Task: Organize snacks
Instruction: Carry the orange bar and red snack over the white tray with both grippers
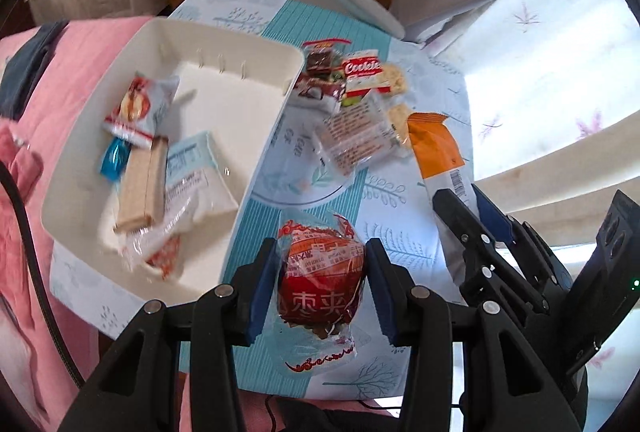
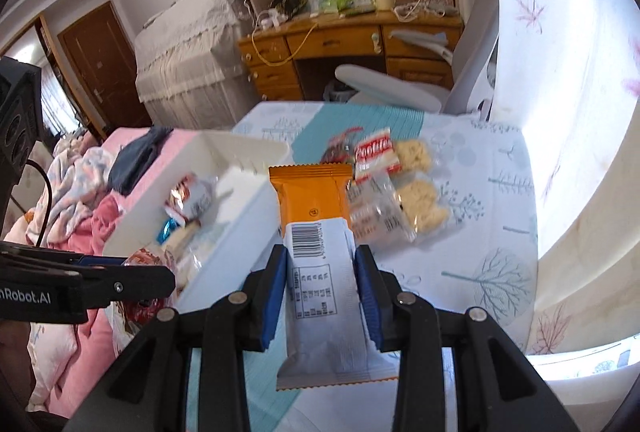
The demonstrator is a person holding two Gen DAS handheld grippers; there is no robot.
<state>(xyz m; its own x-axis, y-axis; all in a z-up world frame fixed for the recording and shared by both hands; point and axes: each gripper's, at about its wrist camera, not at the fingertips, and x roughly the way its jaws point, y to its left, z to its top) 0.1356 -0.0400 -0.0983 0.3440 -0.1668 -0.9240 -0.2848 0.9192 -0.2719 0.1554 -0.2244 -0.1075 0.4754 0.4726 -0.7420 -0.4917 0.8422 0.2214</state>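
My left gripper is shut on a red snack in clear wrap, held above the table just right of the white tray. The tray holds several snacks, among them a wafer bar. My right gripper is shut on an orange and white packet, held above the table; the packet also shows in the left wrist view. A pile of loose snacks, with a red Cookie pack, lies on the table beyond; the pile also shows in the right wrist view.
The table wears a blue and white leaf-print cloth. A pink bed cover lies left of the tray. A grey chair and a wooden desk stand behind the table. A bright curtain hangs at the right.
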